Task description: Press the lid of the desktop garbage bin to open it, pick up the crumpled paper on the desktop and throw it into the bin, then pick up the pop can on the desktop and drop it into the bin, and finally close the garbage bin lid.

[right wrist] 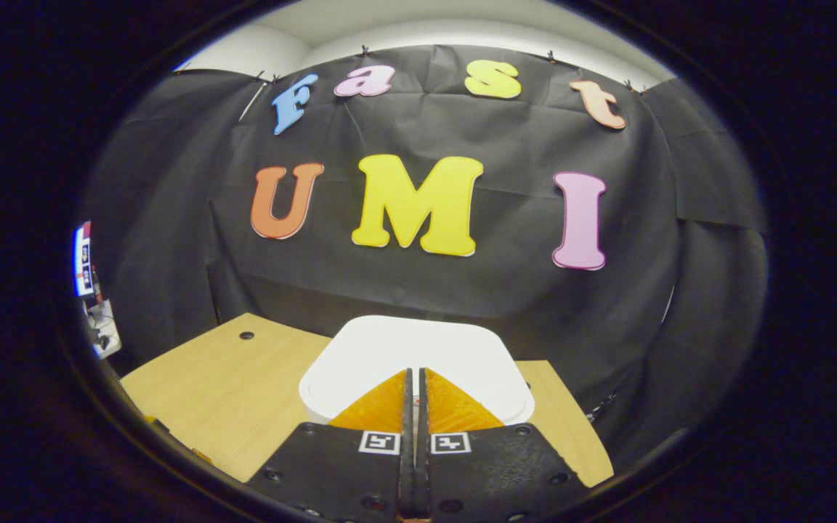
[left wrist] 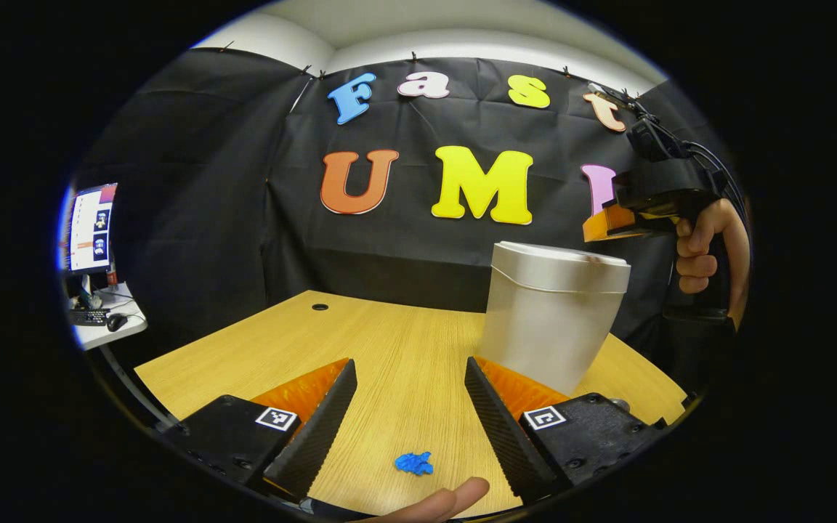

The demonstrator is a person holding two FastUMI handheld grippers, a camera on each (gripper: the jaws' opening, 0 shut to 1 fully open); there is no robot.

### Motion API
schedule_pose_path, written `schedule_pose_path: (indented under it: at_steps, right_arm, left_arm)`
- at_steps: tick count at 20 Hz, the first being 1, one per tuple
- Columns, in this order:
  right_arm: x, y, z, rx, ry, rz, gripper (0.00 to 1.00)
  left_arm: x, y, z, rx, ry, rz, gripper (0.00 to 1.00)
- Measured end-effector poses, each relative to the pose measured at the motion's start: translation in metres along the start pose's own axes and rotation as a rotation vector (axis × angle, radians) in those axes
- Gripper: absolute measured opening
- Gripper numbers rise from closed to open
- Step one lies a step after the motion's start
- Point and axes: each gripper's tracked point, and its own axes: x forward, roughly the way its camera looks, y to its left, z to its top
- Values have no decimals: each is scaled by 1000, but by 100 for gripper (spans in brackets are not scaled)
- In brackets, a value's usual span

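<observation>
Nearest the lens in the left gripper view, a fingertip [left wrist: 447,501] intrudes at the bottom edge, just beside a small blue scrap [left wrist: 414,463] lying on the wooden desktop [left wrist: 360,341]. Left gripper [left wrist: 410,374] is spread wide, both fingers held low over the bare wood with nothing between them; the blue scrap sits in the gap near their base. Whether that scrap is the crumpled paper cannot be confirmed at this size.

Beyond the right-hand finger stands the garbage bin [left wrist: 551,312], pale, upright, tapering downward, with its lid [left wrist: 560,256] seated flat on top. Above and just to the far side of the lid, the right gripper [left wrist: 593,231] appears in that same view, gripped by a hand [left wrist: 702,247], its tip close over the lid's edge; contact cannot be determined from this angle.

Right gripper view: right gripper [right wrist: 414,385] has its fingers drawn together with no visible gap and nothing pinched between them. Their tips point at the middle of the white lid [right wrist: 411,349], directly below and ahead. Desktop [right wrist: 222,385] extends to the left of the bin.

At the far left, a monitor [left wrist: 90,229] and a keyboard [left wrist: 88,317] rest on a separate side table.
</observation>
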Motion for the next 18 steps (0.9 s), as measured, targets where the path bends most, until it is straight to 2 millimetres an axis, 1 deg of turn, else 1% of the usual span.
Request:
schedule_pose_path:
  at_steps: [3,5,7,8,9,10,11,12,13,14,15,16,17,18]
  right_arm:
    - [8,-4,-22,36,53,2,1]
    - [6,-7,-23,44,20,9,1]
    - [7,-5,-26,36,1,12,1]
    - [8,-7,-31,51,8,13,5]
    - [8,-7,-29,83,3,17,2]
    - [7,-7,-33,111,9,27,2]
    - [6,-8,-31,133,2,36,2]
    - [1,-8,-28,149,-15,39,6]
    - [-2,-11,-21,167,-54,36,2]
    - [-5,-16,-20,155,-71,5,1]
    - [-11,-14,-21,134,-77,8,1]
    - [-16,-5,-25,138,-85,23,1]
    - [-24,2,-29,149,-89,43,1]
    - [-36,8,-35,157,-98,75,1]
  left_arm:
    - [-3,-3,1,11,-10,-10,97]
    - [-4,-6,2,19,-14,-19,97]
    - [-5,-8,3,19,-17,-25,97]
    - [-7,-10,3,21,-16,-26,97]
    - [-8,-11,5,26,-22,-27,97]
    - [-9,-12,7,35,-30,-28,100]
    - [-10,-12,8,39,-34,-27,97]
    - [-12,-11,11,38,-41,-26,97]
    - [-13,-9,15,38,-51,-25,97]
    - [-13,-7,19,39,-59,-19,97]
    - [-14,-2,21,41,-66,-5,97]
    - [-14,3,23,47,-69,13,96]
    - [-14,7,22,55,-65,28,97]
    - [-13,11,20,55,-59,43,97]
